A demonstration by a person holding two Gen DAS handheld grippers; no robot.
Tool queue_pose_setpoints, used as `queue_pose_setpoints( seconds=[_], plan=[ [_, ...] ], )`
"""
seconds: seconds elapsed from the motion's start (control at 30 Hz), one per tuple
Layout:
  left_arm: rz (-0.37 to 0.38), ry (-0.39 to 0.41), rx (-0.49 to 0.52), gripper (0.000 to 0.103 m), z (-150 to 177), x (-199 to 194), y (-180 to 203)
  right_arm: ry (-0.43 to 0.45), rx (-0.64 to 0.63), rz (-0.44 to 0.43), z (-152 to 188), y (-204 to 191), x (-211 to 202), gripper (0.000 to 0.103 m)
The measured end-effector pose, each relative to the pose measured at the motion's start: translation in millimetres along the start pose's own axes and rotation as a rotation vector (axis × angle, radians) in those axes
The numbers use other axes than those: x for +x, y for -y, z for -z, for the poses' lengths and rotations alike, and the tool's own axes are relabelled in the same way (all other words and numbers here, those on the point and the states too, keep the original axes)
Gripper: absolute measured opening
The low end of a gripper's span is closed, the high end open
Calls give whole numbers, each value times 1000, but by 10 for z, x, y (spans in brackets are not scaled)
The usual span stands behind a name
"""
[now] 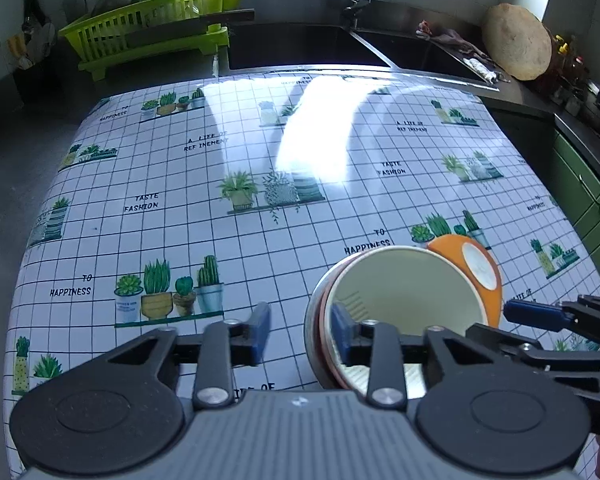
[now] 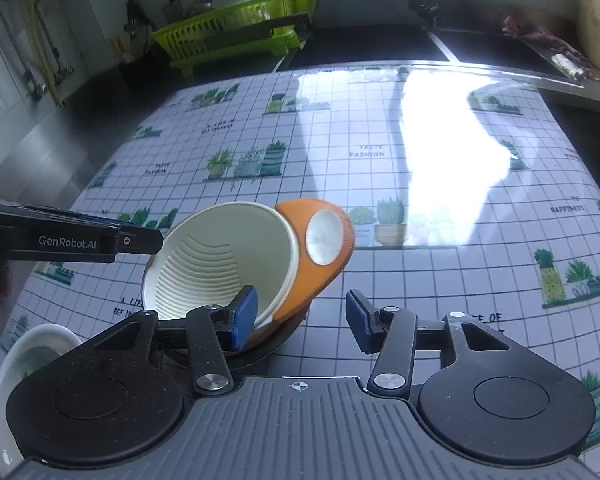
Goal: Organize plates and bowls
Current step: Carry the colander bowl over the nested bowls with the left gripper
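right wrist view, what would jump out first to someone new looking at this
The orange bowl with a cream ribbed inside, tipped on its side atop a dark dish, sits near the table's front edge, the right gripper open around its rim. Behind it spreads the grid tablecloth printed with potted plants, washed by window glare. At the back left stands a lime green dish rack beside the sink.

The counter (image 1: 260, 160) wears a glossy, smooth printed covering that mirrors window glare ahead of the tongs. The orange bowl (image 1: 460, 256) tipped at the left tongs (image 1: 300, 332) looks like matt plastic, with a ribbed cream inside. The tongs' blue pads (image 1: 262, 328) look rubbery and dull. Far ahead, a shiny green plastic rack (image 1: 148, 36) stands beside a metal sink (image 1: 300, 46).
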State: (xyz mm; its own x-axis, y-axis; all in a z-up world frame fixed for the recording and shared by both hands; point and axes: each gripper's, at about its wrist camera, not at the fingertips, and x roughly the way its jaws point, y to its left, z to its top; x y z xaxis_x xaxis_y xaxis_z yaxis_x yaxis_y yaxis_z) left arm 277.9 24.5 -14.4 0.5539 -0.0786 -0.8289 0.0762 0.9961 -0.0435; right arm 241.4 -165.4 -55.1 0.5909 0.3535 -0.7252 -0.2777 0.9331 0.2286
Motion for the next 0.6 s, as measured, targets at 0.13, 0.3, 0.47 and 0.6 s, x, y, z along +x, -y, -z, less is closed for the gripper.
queue_pose_setpoints(
  seconds=[0.13, 0.3, 0.47, 0.6],
  plan=[
    [11, 8, 8, 46, -12, -12, 22, 7, 8, 0, 28, 5, 0, 51],
    [26, 10, 26, 56, -12, 20, 63, 4, 42, 0, 38, 19, 4, 51],
    [55, -10, 20, 59, -11, 95, 50, 1, 61, 2, 65, -10, 31, 51],
    [59, -15, 34, 63, -4, 117, 50, 4, 85, -7, 88, -14, 41, 51]
  ],
)
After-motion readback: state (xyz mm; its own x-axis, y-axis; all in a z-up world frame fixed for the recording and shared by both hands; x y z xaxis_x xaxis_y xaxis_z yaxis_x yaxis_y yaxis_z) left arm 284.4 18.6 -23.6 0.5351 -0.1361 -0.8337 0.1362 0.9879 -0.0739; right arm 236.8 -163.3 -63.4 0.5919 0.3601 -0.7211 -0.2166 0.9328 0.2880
